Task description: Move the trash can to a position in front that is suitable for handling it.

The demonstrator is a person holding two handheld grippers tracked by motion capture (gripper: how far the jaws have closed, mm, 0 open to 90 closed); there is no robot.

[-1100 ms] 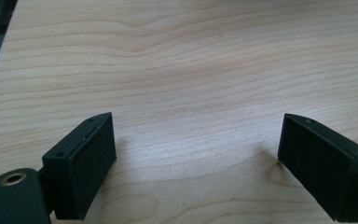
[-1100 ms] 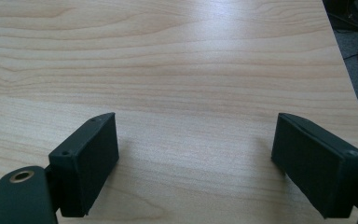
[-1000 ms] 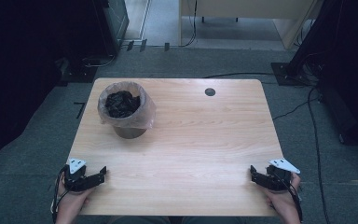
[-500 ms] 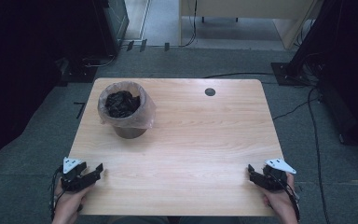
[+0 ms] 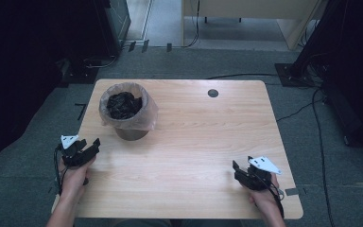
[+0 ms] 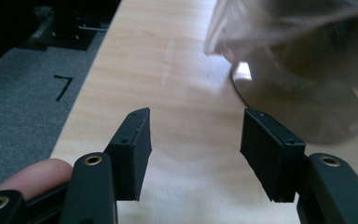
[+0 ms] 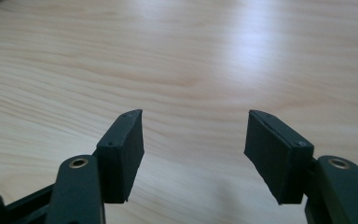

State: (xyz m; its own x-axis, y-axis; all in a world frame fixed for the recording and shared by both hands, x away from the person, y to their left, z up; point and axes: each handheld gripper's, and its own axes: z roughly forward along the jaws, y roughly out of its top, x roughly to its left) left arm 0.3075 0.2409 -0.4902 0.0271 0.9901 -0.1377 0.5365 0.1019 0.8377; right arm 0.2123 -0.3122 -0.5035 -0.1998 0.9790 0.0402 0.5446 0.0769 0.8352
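Observation:
A small bin (image 5: 128,112) lined with a translucent bag and holding dark, crumpled stuff stands on the wooden table (image 5: 194,137) at the back left. My left gripper (image 5: 93,145) is at the table's left edge, just below and left of the bin, open and empty. In the left gripper view the bin's base (image 6: 303,102) and bag rim are close ahead on the right, past my open left gripper (image 6: 196,149). My right gripper (image 5: 237,169) rests near the front right corner, open, with bare wood between its jaws (image 7: 193,154).
A round dark cable hole (image 5: 212,93) sits near the table's back edge. Grey carpet surrounds the table, with cables at the right (image 5: 312,109) and dark equipment at the back left. A black mark (image 6: 63,87) lies on the floor beside the table's left edge.
My left gripper has moved forward along the left edge, closer to the bin. My right gripper has shifted slightly left and forward. Both stay open.

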